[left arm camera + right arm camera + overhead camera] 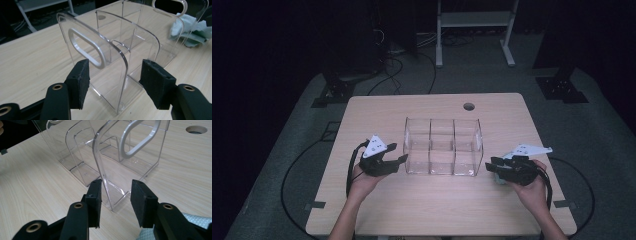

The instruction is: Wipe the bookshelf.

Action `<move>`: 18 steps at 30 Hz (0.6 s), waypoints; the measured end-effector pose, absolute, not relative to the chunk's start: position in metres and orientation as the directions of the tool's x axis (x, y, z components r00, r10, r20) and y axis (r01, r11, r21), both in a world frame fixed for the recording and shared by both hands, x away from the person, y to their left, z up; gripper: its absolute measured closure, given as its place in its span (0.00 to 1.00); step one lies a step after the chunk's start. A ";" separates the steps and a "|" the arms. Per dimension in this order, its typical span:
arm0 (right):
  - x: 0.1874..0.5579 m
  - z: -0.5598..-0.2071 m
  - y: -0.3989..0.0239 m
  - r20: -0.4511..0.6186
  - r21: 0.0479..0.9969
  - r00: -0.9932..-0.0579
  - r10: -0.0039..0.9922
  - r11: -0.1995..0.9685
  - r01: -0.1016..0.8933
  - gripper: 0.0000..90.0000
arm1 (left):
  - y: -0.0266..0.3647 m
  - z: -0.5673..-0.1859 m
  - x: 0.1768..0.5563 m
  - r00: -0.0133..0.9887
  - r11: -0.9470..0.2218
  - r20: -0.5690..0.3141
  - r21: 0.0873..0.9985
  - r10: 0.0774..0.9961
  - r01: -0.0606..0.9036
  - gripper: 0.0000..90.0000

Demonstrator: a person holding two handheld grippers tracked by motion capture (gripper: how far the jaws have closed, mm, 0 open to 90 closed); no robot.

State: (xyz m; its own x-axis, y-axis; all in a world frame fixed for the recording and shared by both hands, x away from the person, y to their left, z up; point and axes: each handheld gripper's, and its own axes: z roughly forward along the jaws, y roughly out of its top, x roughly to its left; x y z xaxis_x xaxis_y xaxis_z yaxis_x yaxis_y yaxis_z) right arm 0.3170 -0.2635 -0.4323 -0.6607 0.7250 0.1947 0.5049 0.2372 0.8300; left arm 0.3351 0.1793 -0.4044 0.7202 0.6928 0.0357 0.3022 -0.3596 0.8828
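Clear three-compartment organizer (443, 146) sits mid-table (432, 210), between my two tools. Left gripper (398, 153) at its left end, jaws apart, end wall (100, 57) in the gap, pads not touching. Right gripper (490, 163) at the right end, same: jaws released around the end wall's (110, 170) edge. Green-white cloth (192, 31) lies by the right end. No readable labels.

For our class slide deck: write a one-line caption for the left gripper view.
Left gripper with open jaws straddling the handled end wall of a clear acrylic organizer on a wooden table.
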 end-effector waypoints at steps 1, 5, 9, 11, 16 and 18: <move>0.317 -0.433 -0.265 0.197 0.829 -0.659 0.726 0.236 0.507 0.66 | 0.179 -0.404 0.335 0.720 -0.360 0.036 0.883 0.693 0.302 0.43; 0.315 -0.436 -0.269 0.204 0.826 -0.652 0.730 0.229 0.515 0.64 | 0.182 -0.407 0.332 0.720 -0.347 0.019 0.885 0.694 0.311 0.43; 0.313 -0.440 -0.273 0.212 0.819 -0.641 0.737 0.224 0.528 0.63 | 0.185 -0.410 0.330 0.715 -0.340 0.013 0.886 0.699 0.317 0.42; 0.311 -0.441 -0.276 0.212 0.818 -0.637 0.741 0.222 0.530 0.62 | 0.186 -0.412 0.329 0.712 -0.339 0.011 0.884 0.702 0.321 0.41; 0.308 -0.445 -0.281 0.215 0.814 -0.629 0.747 0.219 0.538 0.61 | 0.188 -0.417 0.326 0.709 -0.335 -0.002 0.880 0.705 0.336 0.38; 0.306 -0.447 -0.283 0.217 0.812 -0.628 0.748 0.218 0.541 0.61 | 0.190 -0.419 0.325 0.709 -0.338 -0.003 0.878 0.705 0.340 0.38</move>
State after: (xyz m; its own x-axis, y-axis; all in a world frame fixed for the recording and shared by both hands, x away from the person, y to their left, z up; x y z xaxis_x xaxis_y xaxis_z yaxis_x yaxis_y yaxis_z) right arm 0.3064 -0.2834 -0.4471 -0.6276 0.7477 0.2170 0.5408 0.2181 0.8124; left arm 0.3250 0.1897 -0.4188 0.7090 0.7052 -0.0033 0.3401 -0.3378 0.8776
